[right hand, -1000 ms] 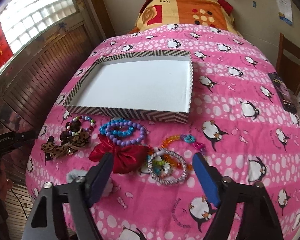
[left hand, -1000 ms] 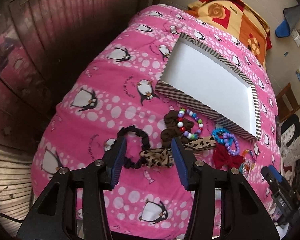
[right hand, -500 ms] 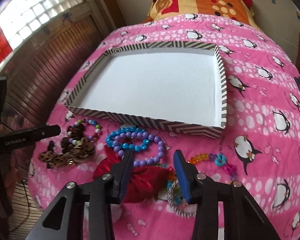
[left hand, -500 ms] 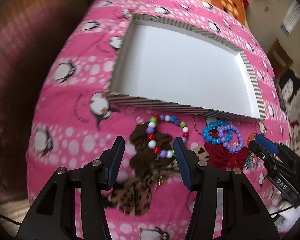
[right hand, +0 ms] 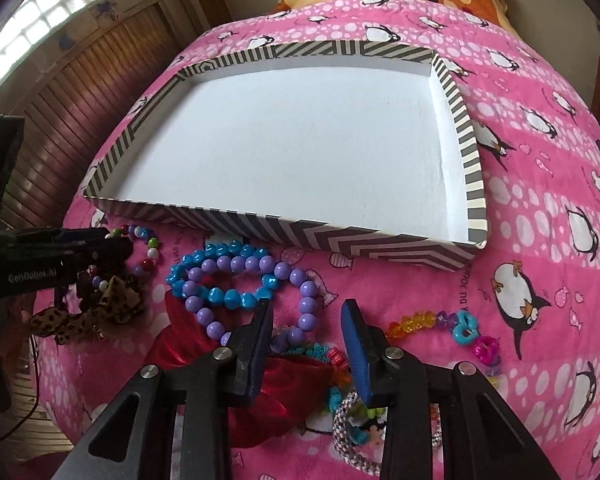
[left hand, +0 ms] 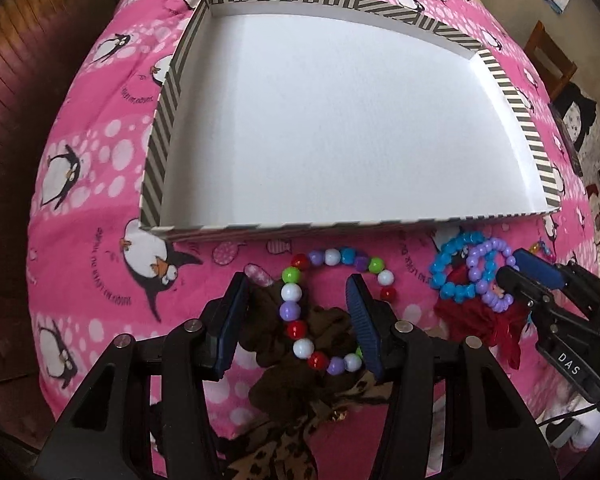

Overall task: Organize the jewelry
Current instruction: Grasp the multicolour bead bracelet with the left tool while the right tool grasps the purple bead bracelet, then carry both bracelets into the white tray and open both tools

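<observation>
My left gripper [left hand: 296, 320] hangs over the multicoloured bead bracelet [left hand: 300, 308], which lies on the brown scrunchie [left hand: 324, 332] just near of the striped tray [left hand: 156, 168]. Its jaws have just been closing and stand apart around the bracelet's left side; the right pad seems to meet the beads, but I cannot tell whether it presses them. My right gripper [right hand: 306, 332] is further right, its jaws narrowed and now steady, straddling the near right curve of the purple bead bracelet [right hand: 304, 292] without clamping it. That bracelet overlaps the blue bead bracelet [right hand: 220, 296] on the red bow [right hand: 288, 384]. A leopard-print bow [right hand: 80, 316] lies to the left, a clear bead chain [right hand: 440, 320] to the right, and a braided bangle [right hand: 348, 436] nearest me. All rest on the pink penguin blanket [right hand: 540, 200]. The tray's white floor is bare
</observation>
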A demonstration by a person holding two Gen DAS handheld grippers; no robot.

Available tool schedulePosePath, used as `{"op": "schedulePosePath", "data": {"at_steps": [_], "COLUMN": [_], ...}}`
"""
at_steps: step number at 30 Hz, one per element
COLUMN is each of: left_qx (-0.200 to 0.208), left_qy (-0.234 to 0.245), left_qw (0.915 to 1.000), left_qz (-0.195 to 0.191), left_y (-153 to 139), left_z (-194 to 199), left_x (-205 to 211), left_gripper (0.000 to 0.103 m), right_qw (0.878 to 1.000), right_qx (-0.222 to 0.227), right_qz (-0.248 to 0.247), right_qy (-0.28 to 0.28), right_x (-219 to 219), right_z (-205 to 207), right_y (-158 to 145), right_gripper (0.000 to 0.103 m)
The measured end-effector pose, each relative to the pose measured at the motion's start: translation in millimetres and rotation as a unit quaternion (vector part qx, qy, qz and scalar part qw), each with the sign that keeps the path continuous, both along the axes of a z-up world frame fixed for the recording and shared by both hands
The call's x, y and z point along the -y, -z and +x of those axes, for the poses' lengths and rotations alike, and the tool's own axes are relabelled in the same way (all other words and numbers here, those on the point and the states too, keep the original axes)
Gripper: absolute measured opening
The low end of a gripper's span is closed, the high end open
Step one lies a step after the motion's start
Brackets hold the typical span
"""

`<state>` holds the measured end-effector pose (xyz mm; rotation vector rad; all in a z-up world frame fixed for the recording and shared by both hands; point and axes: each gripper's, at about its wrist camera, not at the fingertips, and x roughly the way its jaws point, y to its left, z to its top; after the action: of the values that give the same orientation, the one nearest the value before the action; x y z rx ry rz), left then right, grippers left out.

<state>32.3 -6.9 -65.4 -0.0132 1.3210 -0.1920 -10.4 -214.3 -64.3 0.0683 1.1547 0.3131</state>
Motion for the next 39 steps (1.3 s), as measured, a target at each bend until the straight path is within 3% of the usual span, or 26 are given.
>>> {"op": "schedulePosePath", "data": {"at_steps": [2,3,7,18,26,34,39], "left_qx": [0.004,0.006,0.007,0.060,0.103,0.129,0.132], "left_qy": [-0.005,-0.008,-0.005,-0.013,-0.020,-0.027,-0.026], "left_qw": [1.0000,1.0000,1.0000,0.9967,0.9931,0.9903,0.9901], "left_qz": [-0.002,0.001,-0.001,-0.053,-0.051,-0.045,-0.038], "left_y": [1,2,2,-63,-108,-127,-121], "left_z": [4,8,9,-17,-27,-15,9], "left_x": [-2,-3,-3,-11,-8,-11,-5], "left_gripper": [0.028,0.016,0.011,0.008,0.008,0.008,0.008], "right_qw": [1.000,1.000,1.000,0.997,0.992,0.988,0.988], "right_qx": [0.004,0.006,0.011,0.064,0.111,0.134,0.128], "right_qz": [0.003,0.006,0.006,0.044,0.056,0.063,0.054], "right_qy": [0.003,0.002,-0.001,-0.009,-0.025,-0.046,-0.063], "right_x": [1,1,1,11,9,-1,-21], "right_z": [1,2,2,-15,-17,1,25], "right_y": [2,3,2,-53,-93,-120,-116], "right_gripper": [0.033,0.024,0.008,0.008,0.008,0.008,0.008]}}
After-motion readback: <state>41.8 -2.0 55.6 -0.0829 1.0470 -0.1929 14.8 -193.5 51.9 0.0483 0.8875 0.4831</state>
